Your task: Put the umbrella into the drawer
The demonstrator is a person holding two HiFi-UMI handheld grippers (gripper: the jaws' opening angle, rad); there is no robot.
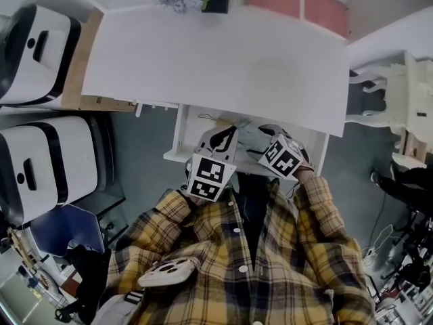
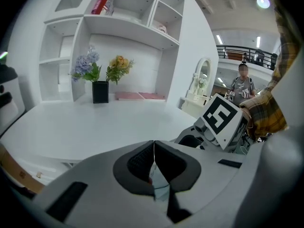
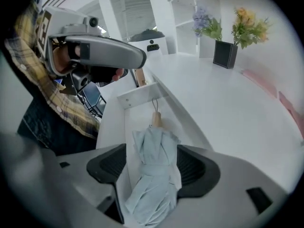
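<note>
Nearest, over the open drawer (image 3: 138,97): right gripper (image 3: 152,152), jaws spread to the width of the folded umbrella (image 3: 152,179) and pressed against its cloth on both sides. Pale blue-grey fabric, soft, creased into loose pleats, cinched by a band at mid-length; short rounded wooden handle (image 3: 156,119) with a thin cord loop, pointing toward the drawer's far end wall. Above the drawer's front edge: left gripper (image 2: 154,151), ribbed dark pads shut flat together, gripping nothing identifiable (a pale sliver below them, too small to name). Judged nearly done: umbrella already between the drawer's smooth white walls, resting or just hovering not clear, not yet let go; remaining, release and probably pushing the drawer shut. Beyond the drawer: matte white desk top (image 3: 213,103); farther still, a black square vase (image 3: 224,54) of flowers.
</note>
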